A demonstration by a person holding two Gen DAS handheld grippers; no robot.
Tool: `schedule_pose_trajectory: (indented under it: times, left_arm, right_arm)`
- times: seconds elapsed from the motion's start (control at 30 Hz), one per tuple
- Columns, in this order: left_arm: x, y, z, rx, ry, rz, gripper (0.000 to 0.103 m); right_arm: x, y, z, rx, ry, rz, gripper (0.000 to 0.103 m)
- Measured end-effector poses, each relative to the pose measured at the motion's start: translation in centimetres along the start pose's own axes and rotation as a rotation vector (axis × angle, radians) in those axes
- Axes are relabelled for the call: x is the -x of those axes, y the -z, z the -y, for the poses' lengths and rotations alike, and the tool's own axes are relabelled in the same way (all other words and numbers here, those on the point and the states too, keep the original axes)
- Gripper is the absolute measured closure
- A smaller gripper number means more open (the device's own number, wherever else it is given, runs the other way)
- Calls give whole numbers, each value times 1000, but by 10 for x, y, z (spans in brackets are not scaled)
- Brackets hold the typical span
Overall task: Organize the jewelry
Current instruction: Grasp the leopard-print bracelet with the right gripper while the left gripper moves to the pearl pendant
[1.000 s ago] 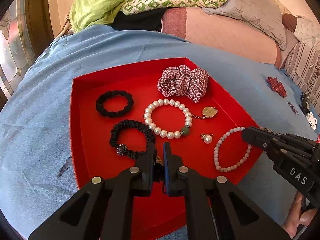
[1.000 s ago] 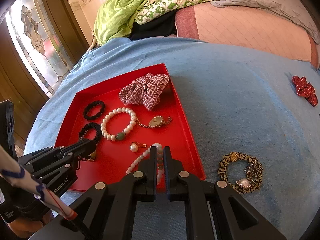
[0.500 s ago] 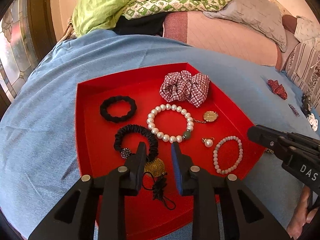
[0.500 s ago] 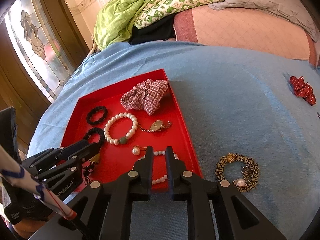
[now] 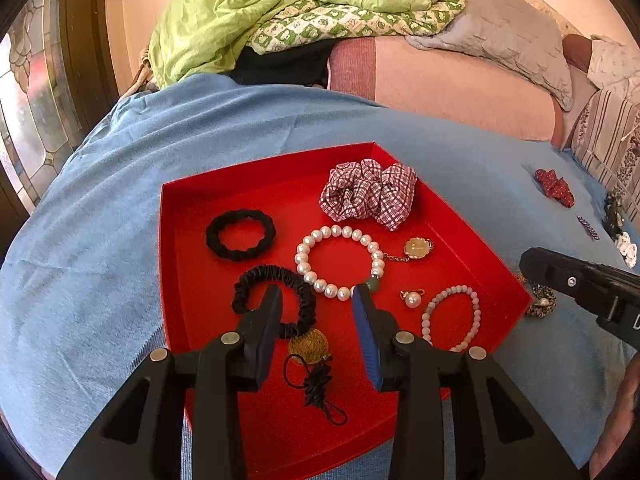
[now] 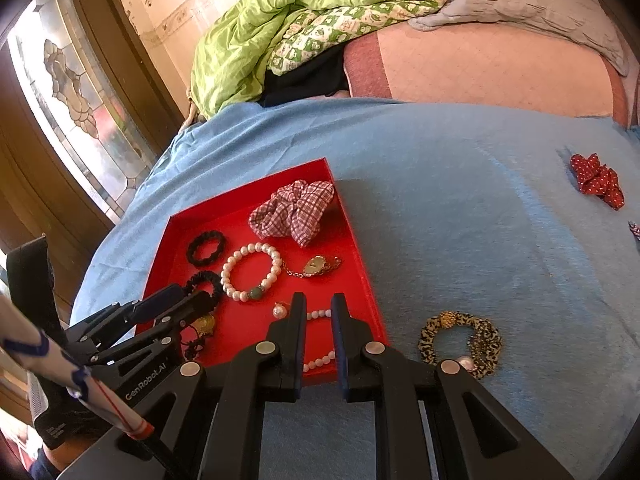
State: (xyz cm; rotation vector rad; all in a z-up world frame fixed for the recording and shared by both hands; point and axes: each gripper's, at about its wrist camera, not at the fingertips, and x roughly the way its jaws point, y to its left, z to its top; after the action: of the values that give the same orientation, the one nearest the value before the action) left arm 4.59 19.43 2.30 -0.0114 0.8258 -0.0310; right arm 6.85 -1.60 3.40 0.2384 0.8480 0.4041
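A red tray (image 5: 460, 216) (image 6: 176, 224) on a blue cloth holds a plaid scrunchie (image 5: 370, 194), two black hair ties (image 5: 240, 234) (image 5: 276, 296), a pearl bracelet (image 5: 340, 262), a gold watch (image 5: 418, 248), a pearl earring (image 5: 412, 299), a pale bead bracelet (image 5: 454, 318) and a gold charm on a black cord (image 5: 309, 346). My left gripper (image 5: 316, 300) is open and empty just above the charm. My right gripper (image 6: 318, 308) is open and empty above the bead bracelet (image 6: 320, 314). A leopard scrunchie (image 6: 460, 338) lies on the cloth right of the tray.
A red polka-dot bow (image 6: 598, 180) and small hair clips (image 5: 618, 224) lie on the blue cloth (image 6: 460, 200) at the far right. A bed with a green quilt (image 5: 280, 8) and grey blanket stands behind. A stained-glass window (image 6: 72, 92) is on the left.
Both grippers have opened and pulled back. The left let go of the gold charm with its cord, the right let go of the pale bead bracelet; both now lie in the tray.
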Motion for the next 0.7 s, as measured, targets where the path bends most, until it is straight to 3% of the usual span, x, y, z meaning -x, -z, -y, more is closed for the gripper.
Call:
schedule_pose_trajectory:
  times: [0.23, 0.47, 0.7]
  left_arm:
    - [9, -4, 0, 16, 14, 41, 66]
    - [22, -8, 16, -19, 57, 103, 65]
    - [22, -7, 40, -88, 81, 109, 65]
  right_arm:
    - [18, -3, 21, -15, 13, 11, 89]
    - [37, -2, 72, -59, 77, 9, 84]
    - [15, 16, 112, -130, 99, -83, 84]
